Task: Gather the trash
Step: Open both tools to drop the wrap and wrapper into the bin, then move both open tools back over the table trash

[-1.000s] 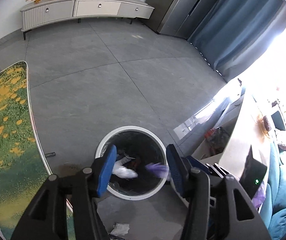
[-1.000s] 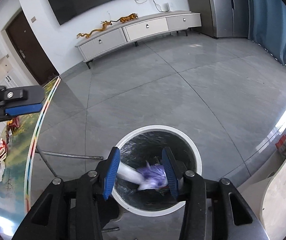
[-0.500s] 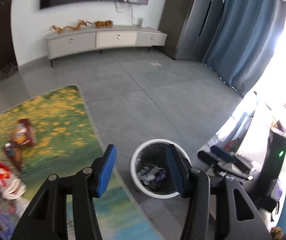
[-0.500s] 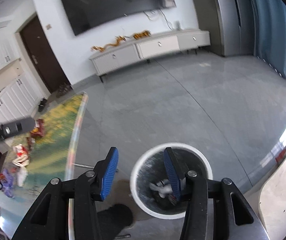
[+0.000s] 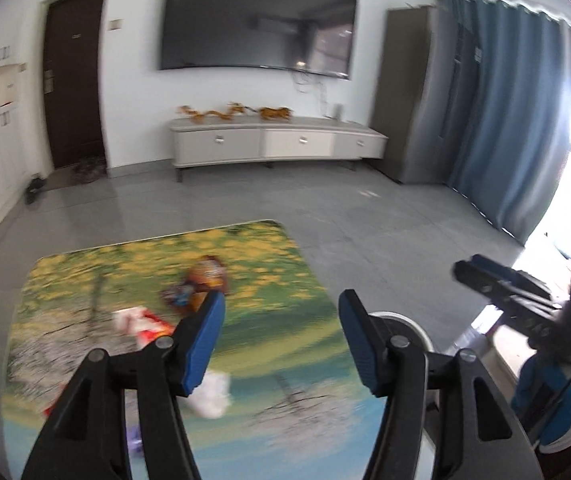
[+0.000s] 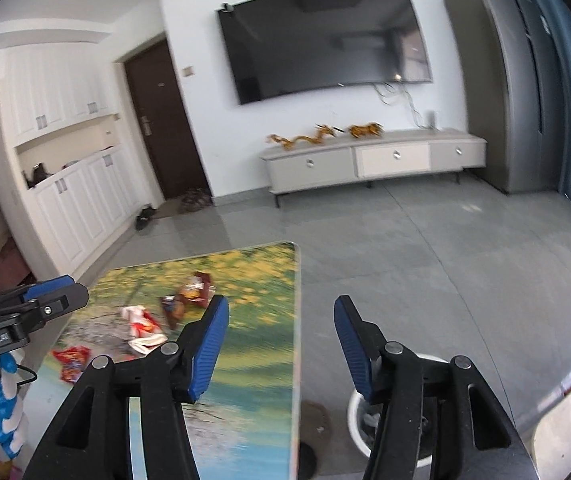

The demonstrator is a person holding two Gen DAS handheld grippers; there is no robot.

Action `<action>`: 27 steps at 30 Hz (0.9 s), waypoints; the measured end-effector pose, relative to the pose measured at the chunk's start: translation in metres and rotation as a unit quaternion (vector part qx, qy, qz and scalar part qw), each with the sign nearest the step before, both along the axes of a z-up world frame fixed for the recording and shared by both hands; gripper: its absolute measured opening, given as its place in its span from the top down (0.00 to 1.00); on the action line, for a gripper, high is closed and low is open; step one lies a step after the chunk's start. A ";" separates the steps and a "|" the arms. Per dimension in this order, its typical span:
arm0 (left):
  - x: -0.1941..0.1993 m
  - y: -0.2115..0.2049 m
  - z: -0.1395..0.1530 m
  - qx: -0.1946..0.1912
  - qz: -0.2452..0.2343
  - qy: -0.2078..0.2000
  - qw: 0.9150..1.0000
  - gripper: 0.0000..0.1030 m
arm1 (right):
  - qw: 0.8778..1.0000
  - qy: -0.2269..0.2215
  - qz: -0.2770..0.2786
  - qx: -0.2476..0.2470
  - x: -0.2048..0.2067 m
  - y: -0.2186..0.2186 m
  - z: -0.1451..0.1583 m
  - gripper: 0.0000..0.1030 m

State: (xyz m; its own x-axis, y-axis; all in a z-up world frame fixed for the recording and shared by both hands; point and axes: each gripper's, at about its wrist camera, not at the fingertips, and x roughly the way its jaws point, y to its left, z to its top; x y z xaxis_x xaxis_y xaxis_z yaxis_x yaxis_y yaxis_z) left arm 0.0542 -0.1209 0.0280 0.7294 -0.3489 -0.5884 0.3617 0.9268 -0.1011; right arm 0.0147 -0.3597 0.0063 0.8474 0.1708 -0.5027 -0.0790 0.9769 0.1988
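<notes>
Trash [image 6: 141,322] is lying scattered on the table [image 6: 257,364], so we are aiming both empty, just-widening jaws, left gripper [image 5: 281,340] and right gripper [image 6: 281,344], squarely over one wrapper each.

A table top [image 6: 253,360] printed with yellow flowers, green and blue. Red, orange and white wrappers [image 6: 141,324] lie on it. White-rimmed bin [image 6: 355,416], grey floor [image 6: 425,264].

Facing me, a big dark television [image 6: 325,42] hangs on the white wall. Right below it stands a low pale cabinet [image 6: 373,160] carrying golden dragon figurines [image 6: 305,139]. Left of it, a brown door [image 6: 163,124]; right, blue curtains [image 5: 501,120].
</notes>
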 end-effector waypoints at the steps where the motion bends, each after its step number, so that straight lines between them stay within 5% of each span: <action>1: -0.001 0.014 0.001 -0.001 0.014 0.000 1.000 0.44 | 1.000 -0.004 0.007 -0.002 -0.001 0.008 0.004 0.49; 13: -0.023 0.140 0.008 0.001 0.150 -0.029 0.988 0.44 | 0.997 -0.033 0.072 -0.021 -0.008 0.072 0.025 0.44; 27: -0.041 0.165 -0.007 0.020 0.198 -0.036 0.979 0.44 | 0.993 -0.011 0.113 -0.027 0.003 0.110 0.012 0.44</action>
State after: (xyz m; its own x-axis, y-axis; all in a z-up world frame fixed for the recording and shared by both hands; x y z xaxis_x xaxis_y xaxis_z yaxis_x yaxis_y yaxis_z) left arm 0.0137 0.0443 0.0214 0.8429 -0.0080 -0.5379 -0.0221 0.9985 -0.0496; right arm 0.0176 -0.2496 0.0184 0.8015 0.3310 -0.4980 -0.3008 0.9430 0.1426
